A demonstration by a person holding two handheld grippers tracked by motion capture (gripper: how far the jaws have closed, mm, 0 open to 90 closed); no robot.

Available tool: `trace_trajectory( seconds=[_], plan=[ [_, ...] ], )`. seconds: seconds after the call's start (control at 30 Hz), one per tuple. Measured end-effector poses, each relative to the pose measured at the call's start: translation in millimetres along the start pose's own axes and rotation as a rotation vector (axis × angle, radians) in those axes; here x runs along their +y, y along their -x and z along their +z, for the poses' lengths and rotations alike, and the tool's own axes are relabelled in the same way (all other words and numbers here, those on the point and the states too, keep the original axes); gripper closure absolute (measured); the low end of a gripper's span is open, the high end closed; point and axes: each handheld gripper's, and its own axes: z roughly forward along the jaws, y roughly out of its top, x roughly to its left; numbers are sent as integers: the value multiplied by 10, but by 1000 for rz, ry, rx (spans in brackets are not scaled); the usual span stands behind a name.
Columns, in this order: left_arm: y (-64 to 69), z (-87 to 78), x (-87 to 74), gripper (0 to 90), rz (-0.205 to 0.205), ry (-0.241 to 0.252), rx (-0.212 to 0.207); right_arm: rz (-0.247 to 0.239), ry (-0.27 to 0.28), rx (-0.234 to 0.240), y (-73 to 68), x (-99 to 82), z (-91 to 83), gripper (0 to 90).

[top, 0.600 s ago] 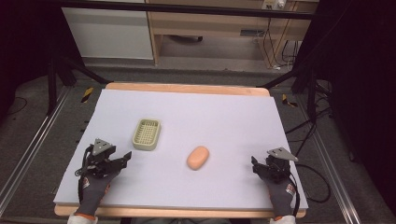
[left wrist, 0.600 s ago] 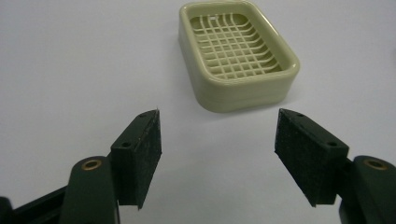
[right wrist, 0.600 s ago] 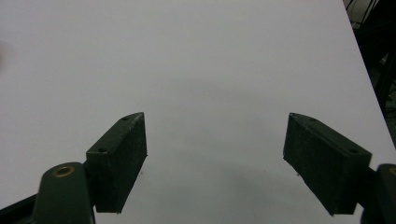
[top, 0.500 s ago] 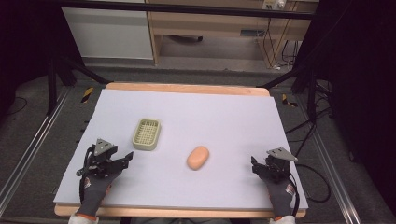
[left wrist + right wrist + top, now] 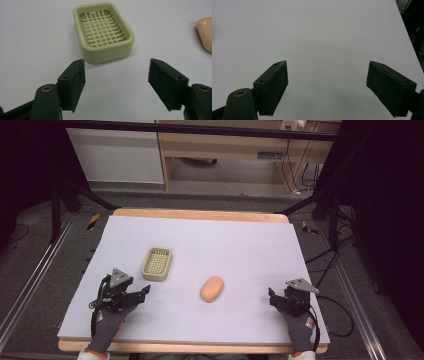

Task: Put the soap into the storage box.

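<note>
Left gripper (image 5: 116, 75) is hovering, fingers apart, soap dish (image 5: 103, 31) lying just beyond at 12 o'clock; soap (image 5: 212, 289) is resting midway; right gripper (image 5: 327, 85) is gaping over bare worktop (image 5: 240, 240).

Soap dish (image 5: 103, 32) btwn wide jaws

only a soap dish (image 5: 157, 264) and soap (image 5: 212, 289) interrupt the open mat (image 5: 225, 240).

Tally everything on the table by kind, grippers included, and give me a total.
Soap dish: 1
Soap bar: 1
Grippers: 2, the left gripper and the right gripper, both open and holding nothing
Total: 4
</note>
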Motion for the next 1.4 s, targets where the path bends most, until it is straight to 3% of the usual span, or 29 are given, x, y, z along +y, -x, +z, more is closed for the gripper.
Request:
trace_trajectory(
  seconds=[0.4, 0.87, 1.4],
  plan=[
    [133, 0, 104, 264, 21, 0, -39, -3, -9, 10, -23, -14, -3, 164],
    [199, -12, 292, 235, 34, 15, -69, 5, -8, -2, -18, -23, -15, 158],
    [486, 73, 504, 225, 74, 42, -116, 8, -5, -7, -16, -28, -21, 150]
  ],
)
